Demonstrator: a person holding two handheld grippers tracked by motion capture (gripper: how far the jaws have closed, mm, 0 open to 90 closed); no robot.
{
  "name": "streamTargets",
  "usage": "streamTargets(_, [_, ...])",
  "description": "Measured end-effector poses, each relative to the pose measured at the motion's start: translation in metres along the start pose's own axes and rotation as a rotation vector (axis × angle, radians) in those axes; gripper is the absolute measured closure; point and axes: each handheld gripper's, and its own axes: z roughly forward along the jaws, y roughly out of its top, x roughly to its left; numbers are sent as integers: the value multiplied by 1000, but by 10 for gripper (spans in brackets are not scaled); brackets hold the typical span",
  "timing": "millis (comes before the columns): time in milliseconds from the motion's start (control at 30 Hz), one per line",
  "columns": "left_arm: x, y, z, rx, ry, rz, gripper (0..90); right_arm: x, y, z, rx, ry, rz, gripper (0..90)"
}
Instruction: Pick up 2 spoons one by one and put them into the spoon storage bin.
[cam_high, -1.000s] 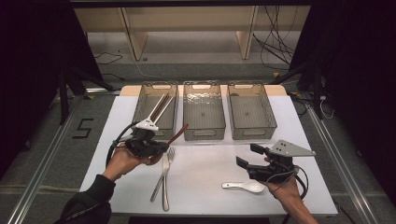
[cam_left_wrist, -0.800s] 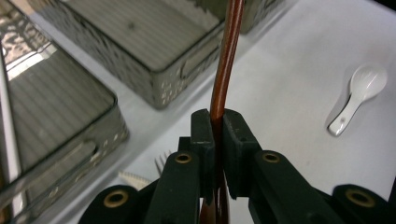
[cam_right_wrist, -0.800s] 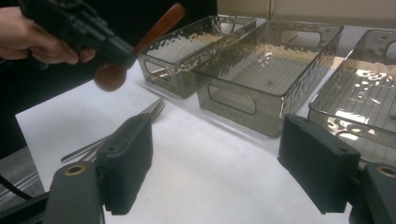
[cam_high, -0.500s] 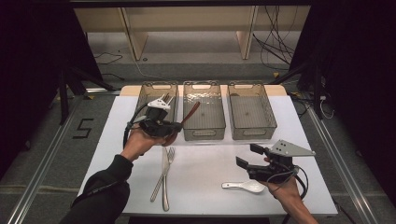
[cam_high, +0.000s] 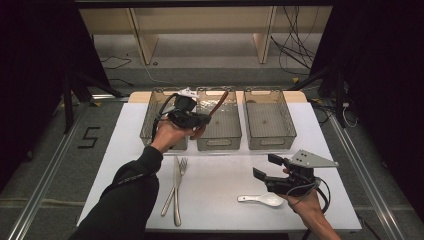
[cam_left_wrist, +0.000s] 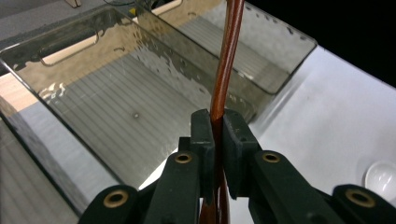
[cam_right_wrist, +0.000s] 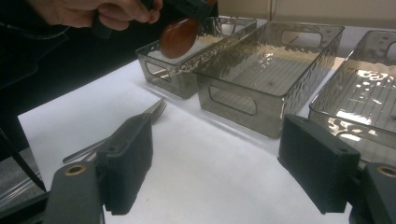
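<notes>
Stretching across the white desk (cam_high: 220, 200), I am now holding the left claw (cam_high: 202, 120) above the middle bin (cam_high: 218, 142), up from the cutlery a second ago, clamped on the brown wooden spoon (cam_left_wrist: 223, 74), ready for dropping; the right claw (cam_high: 265, 167) is waiting, jaws apart, beside the white spoon (cam_high: 260, 200).

Brown wooden spoon (cam_high: 216, 104), glossy, pinched mid-handle in left claw (cam_left_wrist: 218, 135), tilted, handle end over middle bin (cam_high: 218, 120), bowl end near hand.
</notes>
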Motion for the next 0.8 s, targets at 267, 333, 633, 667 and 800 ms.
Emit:
streamTargets(267, [10,11,12,-11,28,-20,833,0,0,0,-1,2,-1,269])
streamTargets(333, [14,13,16,-14,32,-37,833,0,0,0,-1,2,-3,269])
streamTargets(633, [23,15,33,-5,44,-77,832,0,0,1,1,5,-3,269])
streamTargets(667, [24,16,35,-3,47,-79,832,0,0,1,1,6,-3,269])
streamTargets(800, [26,16,40,-2,53,-93,832,1,0,0,-1,6,-1,269])
